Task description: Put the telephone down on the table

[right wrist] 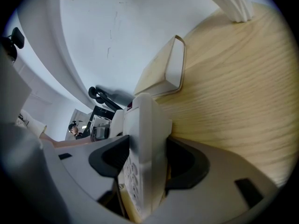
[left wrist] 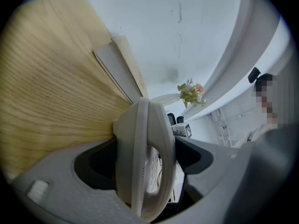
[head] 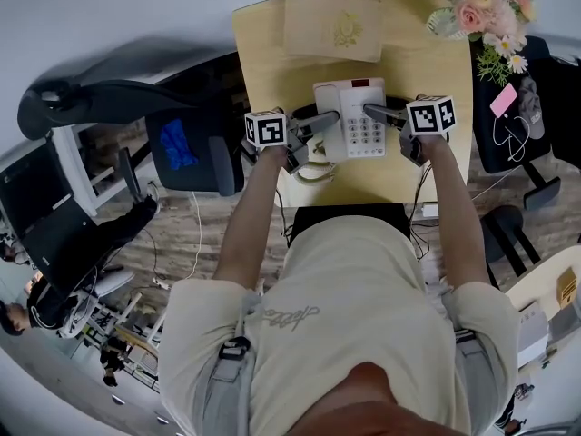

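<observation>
A white desk telephone (head: pixel 349 118) with a grey keypad is over the middle of the small wooden table (head: pixel 427 71), between both grippers. My left gripper (head: pixel 320 123) is shut on its handset side; in the left gripper view the handset (left wrist: pixel 147 143) is clamped edge-on between the jaws. My right gripper (head: pixel 377 113) is shut on the keypad side; the right gripper view shows the telephone body (right wrist: pixel 142 143) pinched between the jaws. I cannot tell whether the telephone touches the table top (right wrist: pixel 233 87). Its coiled cord (head: pixel 313 173) hangs near the table's front edge.
A beige flat book (head: pixel 333 25) lies at the table's back, seen also as the book (left wrist: pixel 124 64) and the book (right wrist: pixel 163 73). A flower bouquet (head: pixel 486 12) stands at the back right corner. A black office chair (head: pixel 186 148) stands left of the table.
</observation>
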`<action>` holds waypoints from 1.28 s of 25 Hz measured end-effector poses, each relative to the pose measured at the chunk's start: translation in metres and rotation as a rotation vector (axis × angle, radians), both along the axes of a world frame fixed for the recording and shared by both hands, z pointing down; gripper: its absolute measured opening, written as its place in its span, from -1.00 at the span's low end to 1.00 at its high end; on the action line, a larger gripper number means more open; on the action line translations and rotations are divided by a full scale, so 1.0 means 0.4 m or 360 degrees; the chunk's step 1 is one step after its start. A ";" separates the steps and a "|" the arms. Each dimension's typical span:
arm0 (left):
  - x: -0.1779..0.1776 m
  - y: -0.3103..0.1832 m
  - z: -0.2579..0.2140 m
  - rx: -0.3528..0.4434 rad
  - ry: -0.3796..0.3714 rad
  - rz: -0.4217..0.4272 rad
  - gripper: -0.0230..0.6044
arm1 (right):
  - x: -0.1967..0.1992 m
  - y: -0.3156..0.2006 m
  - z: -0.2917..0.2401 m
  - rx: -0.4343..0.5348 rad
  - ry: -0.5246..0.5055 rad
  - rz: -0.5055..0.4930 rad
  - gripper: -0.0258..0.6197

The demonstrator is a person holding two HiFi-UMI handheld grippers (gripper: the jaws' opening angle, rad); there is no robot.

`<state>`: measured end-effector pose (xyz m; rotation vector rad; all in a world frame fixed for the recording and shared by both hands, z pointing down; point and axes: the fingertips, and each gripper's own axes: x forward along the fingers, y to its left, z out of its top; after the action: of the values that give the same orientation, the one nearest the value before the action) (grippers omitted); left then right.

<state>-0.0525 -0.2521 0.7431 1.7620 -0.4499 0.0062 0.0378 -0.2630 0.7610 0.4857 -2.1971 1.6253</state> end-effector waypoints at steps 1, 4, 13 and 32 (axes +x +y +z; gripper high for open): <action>-0.003 0.001 0.007 -0.0003 -0.0010 -0.0005 0.31 | 0.000 -0.001 0.000 -0.0001 0.0001 0.0001 -0.17; -0.005 0.001 0.010 -0.0006 0.0000 -0.0021 0.31 | 0.001 -0.004 -0.002 0.0004 0.0007 0.0010 -0.17; 0.006 -0.002 -0.008 -0.0016 0.0036 -0.0012 0.31 | 0.004 -0.010 -0.012 0.0062 0.0069 0.0045 -0.17; -0.088 0.074 -0.092 0.0135 -0.0055 -0.0251 0.31 | 0.100 0.034 -0.091 0.0233 0.0222 0.0253 -0.17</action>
<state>-0.0876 -0.2225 0.7064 1.8070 -0.6208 -0.0955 0.0776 -0.2493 0.7248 0.8091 -2.2306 1.4628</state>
